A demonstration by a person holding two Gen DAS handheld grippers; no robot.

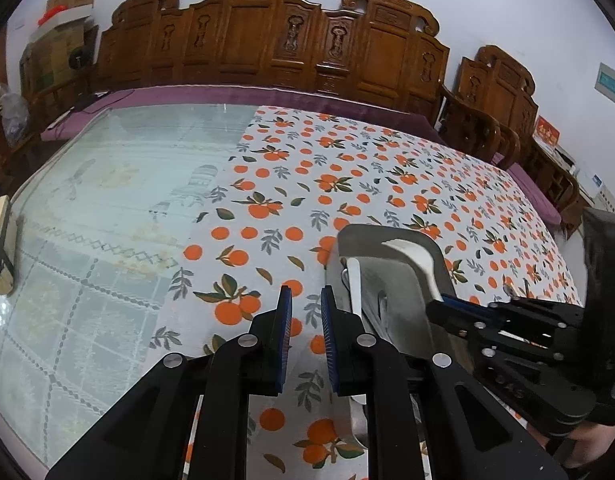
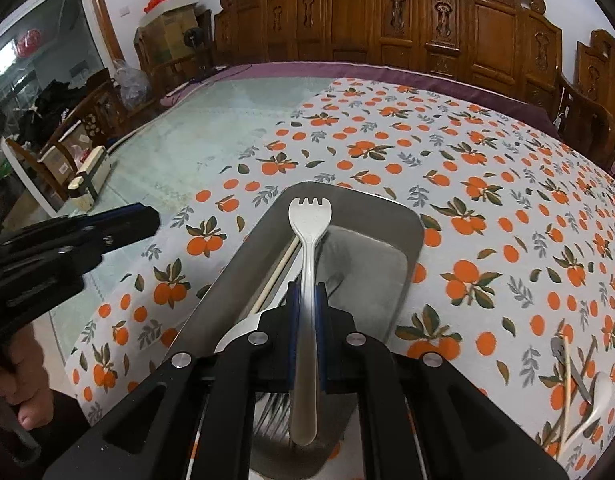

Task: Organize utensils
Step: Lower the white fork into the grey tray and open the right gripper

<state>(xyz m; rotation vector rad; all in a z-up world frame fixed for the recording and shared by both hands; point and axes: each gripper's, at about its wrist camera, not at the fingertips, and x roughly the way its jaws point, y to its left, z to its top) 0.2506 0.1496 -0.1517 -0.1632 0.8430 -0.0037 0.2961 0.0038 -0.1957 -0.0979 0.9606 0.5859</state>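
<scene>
A small cream box (image 2: 90, 184) bound with a dark strap is seen far to the left of both pairs of jaws, on the pale green part of the table (image 2: 211, 128). The left gripper (image 1: 306, 312) is held over the orange-patterned cloth (image 1: 387, 168), its blue-padded jaws parted by a narrow gap with nothing between them; only cloth is seen through the gap. Just to the right of those jaws a grey metal tray (image 1: 387, 236) is found, and a white spoon (image 1: 411, 252) is seen lying inside it against the far wall.

From the right wrist view, the left gripper (image 2: 147, 216) is seen to the left of the tray (image 2: 403, 220), apart from it. The right gripper (image 2: 306, 300) is closed on the handle of a metal fork (image 2: 309, 216), which is held lengthwise over the tray with its short tines pointing away, past the jaws. A thin pale chopstick (image 2: 281, 266) is laid in the tray just left of the fork, slanting away from the jaws. Another metal utensil (image 2: 239, 330) is partly hidden under the left jaw; its kind cannot be told. Well to the right of the jaws, loose utensils (image 2: 575, 376) are left on the cloth: a white spoon, a pale chopstick and a metal piece, crossed over one another.
</scene>
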